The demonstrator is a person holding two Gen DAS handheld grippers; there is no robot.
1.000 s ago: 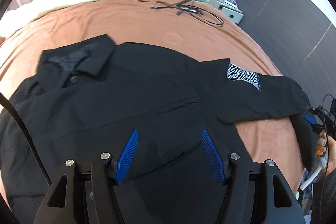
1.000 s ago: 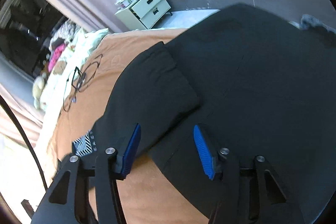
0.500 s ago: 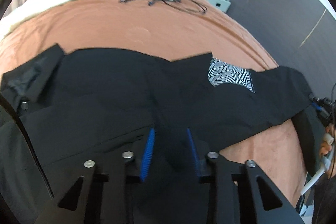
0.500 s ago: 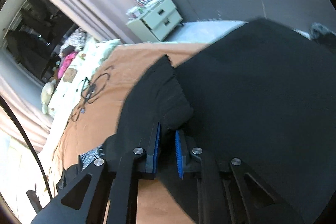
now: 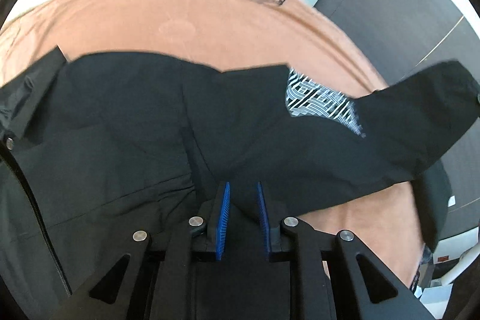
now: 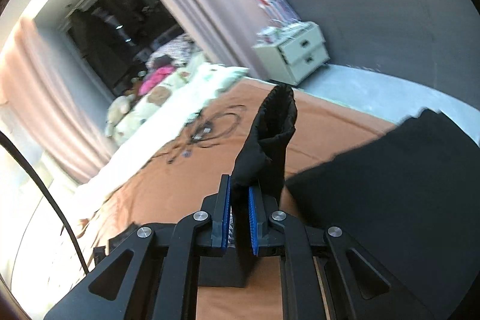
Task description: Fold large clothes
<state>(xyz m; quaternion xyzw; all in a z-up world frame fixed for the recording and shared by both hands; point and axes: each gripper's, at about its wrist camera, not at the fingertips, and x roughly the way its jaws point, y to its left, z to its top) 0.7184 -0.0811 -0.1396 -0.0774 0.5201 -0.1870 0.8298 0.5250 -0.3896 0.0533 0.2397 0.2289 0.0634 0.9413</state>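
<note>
Since both pairs of jaws closed within the last second, the fold is under way.
Left gripper: clenched on garment fabric.
Right gripper: grasping lifted sleeve.
Garment: spread on bed.

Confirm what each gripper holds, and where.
Left gripper: black shirt, a pinched mid-body fold. Right gripper: its sleeve, near the cuff end.

My two black claws, blue-padded

Left gripper and right gripper: ribbed blue pads, silver screws, triangular cutouts, black cable.
</note>
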